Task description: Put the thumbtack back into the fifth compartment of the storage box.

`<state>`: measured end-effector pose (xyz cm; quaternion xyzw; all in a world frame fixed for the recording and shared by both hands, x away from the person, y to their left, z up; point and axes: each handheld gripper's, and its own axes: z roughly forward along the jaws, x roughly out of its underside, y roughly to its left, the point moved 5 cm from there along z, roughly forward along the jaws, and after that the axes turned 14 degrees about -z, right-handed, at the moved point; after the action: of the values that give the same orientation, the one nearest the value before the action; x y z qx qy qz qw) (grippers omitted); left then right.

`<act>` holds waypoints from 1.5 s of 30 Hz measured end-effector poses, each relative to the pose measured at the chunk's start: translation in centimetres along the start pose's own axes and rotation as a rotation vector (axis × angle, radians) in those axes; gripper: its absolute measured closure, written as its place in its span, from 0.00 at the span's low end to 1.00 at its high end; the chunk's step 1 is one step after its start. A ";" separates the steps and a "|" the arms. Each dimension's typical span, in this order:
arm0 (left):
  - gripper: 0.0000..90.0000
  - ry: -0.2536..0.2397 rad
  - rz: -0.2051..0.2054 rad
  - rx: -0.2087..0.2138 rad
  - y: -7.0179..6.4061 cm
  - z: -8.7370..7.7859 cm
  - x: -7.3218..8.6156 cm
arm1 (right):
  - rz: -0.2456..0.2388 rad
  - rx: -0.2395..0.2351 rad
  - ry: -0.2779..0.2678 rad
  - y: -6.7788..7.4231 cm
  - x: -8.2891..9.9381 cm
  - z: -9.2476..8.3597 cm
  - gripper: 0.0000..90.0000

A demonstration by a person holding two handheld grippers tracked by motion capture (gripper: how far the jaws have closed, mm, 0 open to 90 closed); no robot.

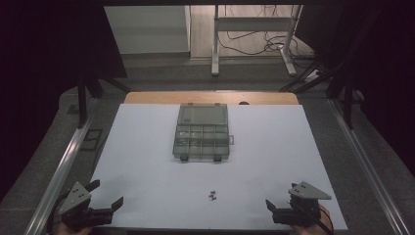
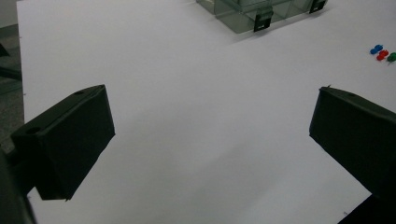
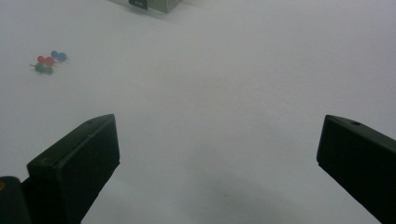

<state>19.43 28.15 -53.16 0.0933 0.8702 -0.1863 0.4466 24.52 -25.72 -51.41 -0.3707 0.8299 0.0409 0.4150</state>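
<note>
A clear plastic compartment box lies in the middle of the white sheet, its lid folded back. Three push pins, blue, red and green, lie close together on the sheet nearer the front edge. My left gripper rests at the front left corner, open and empty. At the front right corner my right gripper is open too, with nothing between its fingers. The left gripper view has the box at the top and the pins at far right, beyond my left gripper. The right gripper view shows my right gripper and the pins at upper left.
The sheet covers a wooden table framed by metal rails on both sides. Behind it stand a white desk frame and loose cables on the floor. A corner of the box reaches into the right gripper view.
</note>
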 end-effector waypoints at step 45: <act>0.00 -0.001 -0.006 0.008 0.1 0.0 0.0 | -0.119 -0.161 0.063 2.6 -4.9 3.8 0.00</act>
<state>19.49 28.22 -53.19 0.0923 0.8694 -0.1913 0.4461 27.16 -19.54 -50.99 -0.4524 0.8132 0.0708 0.3592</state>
